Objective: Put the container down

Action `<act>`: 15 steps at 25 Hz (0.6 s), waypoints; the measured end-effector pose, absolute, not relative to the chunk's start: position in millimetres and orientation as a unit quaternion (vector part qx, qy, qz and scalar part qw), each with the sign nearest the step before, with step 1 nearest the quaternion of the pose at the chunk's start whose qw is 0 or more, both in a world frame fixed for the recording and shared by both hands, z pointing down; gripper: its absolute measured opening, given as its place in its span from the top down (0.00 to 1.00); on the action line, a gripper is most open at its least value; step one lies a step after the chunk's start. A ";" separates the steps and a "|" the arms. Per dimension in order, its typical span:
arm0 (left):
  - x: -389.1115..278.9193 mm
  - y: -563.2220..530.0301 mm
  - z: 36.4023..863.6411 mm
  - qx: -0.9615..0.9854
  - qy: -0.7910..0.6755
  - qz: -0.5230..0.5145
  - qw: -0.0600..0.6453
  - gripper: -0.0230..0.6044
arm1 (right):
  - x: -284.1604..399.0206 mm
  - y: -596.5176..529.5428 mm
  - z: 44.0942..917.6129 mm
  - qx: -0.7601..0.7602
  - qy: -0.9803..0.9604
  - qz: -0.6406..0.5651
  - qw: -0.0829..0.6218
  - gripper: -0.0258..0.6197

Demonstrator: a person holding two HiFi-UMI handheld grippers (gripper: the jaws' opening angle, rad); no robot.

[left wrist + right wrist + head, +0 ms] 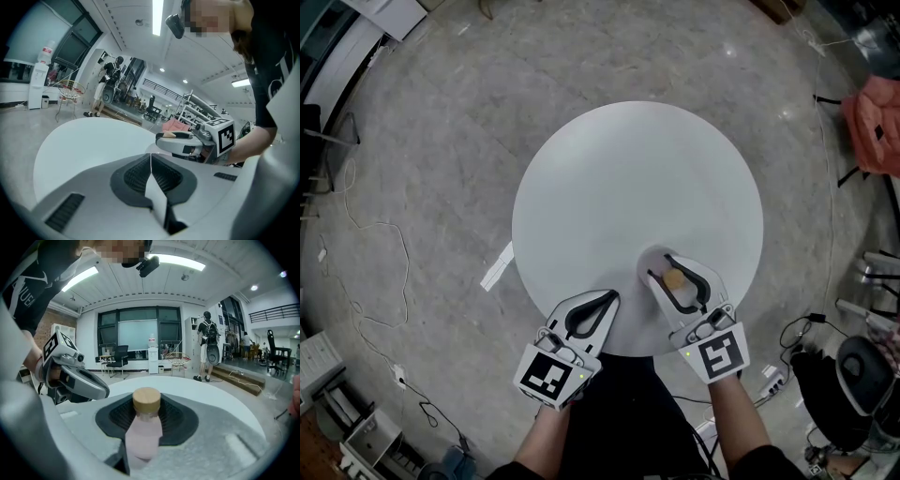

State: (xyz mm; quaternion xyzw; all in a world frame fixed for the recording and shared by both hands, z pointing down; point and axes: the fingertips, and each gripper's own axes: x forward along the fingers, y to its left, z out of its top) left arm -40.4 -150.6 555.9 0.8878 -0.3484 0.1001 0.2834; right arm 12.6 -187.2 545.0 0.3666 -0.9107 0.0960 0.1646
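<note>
Tabletop lies open ahead; left tool alongside.

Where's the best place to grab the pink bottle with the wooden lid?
Take the bottle by its pink body, just under the lid, coming from the side. It is roughly upright, round and narrow, so two fingers press on opposite sides, as the right gripper does now.

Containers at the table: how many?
1. A pink bottle with a wooden cap, clamped in the right gripper over the round white table's near side. The left gripper is shut and empty.
</note>
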 end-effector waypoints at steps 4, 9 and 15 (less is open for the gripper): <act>-39.3 -149.0 555.5 0.887 -0.351 0.094 0.284 0.94 | 13.0 -186.7 544.4 0.372 -0.909 0.094 0.164 0.76; -40.1 -143.5 555.9 0.888 -0.351 0.095 0.283 0.94 | 11.1 -185.0 546.6 0.373 -0.908 0.095 0.162 0.76; -37.9 -135.7 557.3 0.887 -0.350 0.094 0.286 0.94 | 8.5 -184.4 548.6 0.375 -0.908 0.095 0.160 0.69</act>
